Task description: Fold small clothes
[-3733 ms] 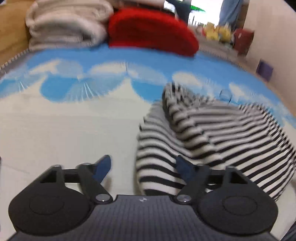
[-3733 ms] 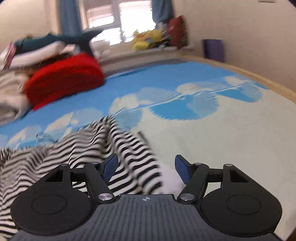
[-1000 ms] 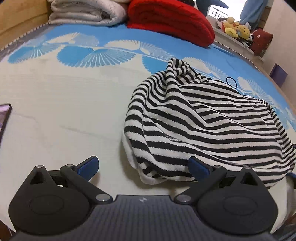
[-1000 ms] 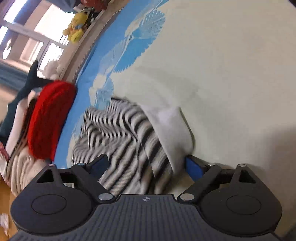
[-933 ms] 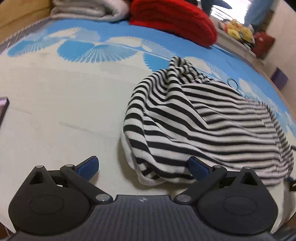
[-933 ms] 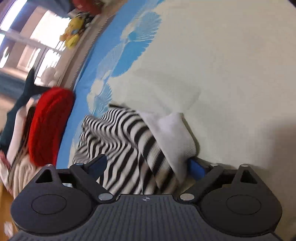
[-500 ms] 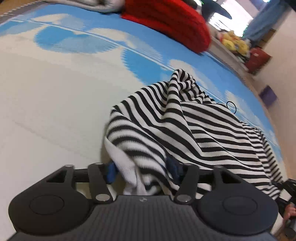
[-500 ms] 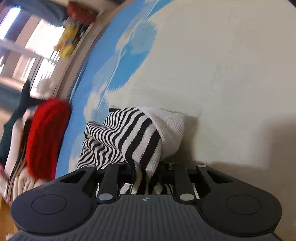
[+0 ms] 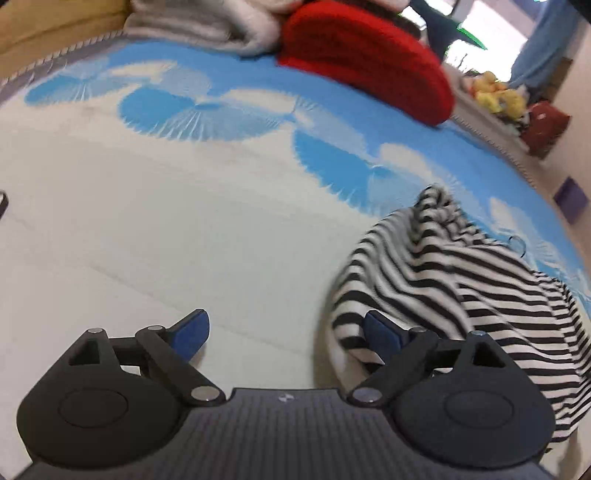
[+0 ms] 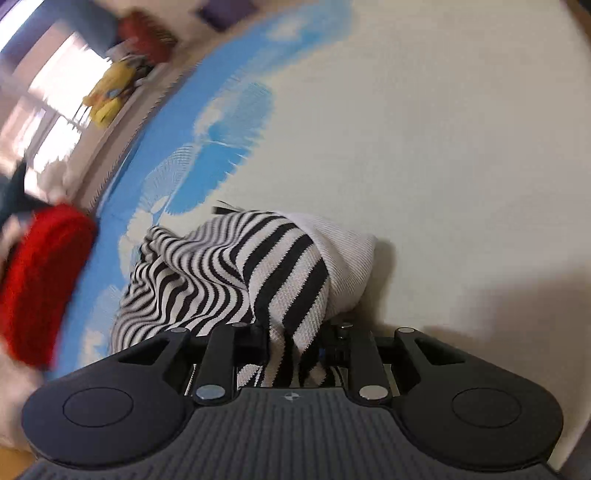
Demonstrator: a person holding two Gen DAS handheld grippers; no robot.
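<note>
A bed cover (image 9: 155,236), cream with a blue fan-and-cloud print toward its far edge, fills most of both views. On it the striped garment (image 9: 476,280) lies crumpled rather than flat, black and white bands running across a bunched heap; in the left wrist view its bulk stretches from a raised peak near the blue print down toward the lower right corner, so its long axis slants from the middle of the bed toward the right edge of that view. In the right wrist view the same striped garment (image 10: 221,266) rises from the cover toward the camera, with a plain white hem or lining turned outward on its right side. Beyond it, at the far side of the bed, sits a red knitted bundle (image 9: 365,59) beside folded pale blankets (image 9: 199,18). The right gripper (image 10: 291,345) is clamped on a fold of the garment, the cloth bunched between its closed jaws. The left gripper (image 9: 286,330) is opening, jaws spread wide with only bare cover between them; its right finger sits just against the garment's near edge.
</note>
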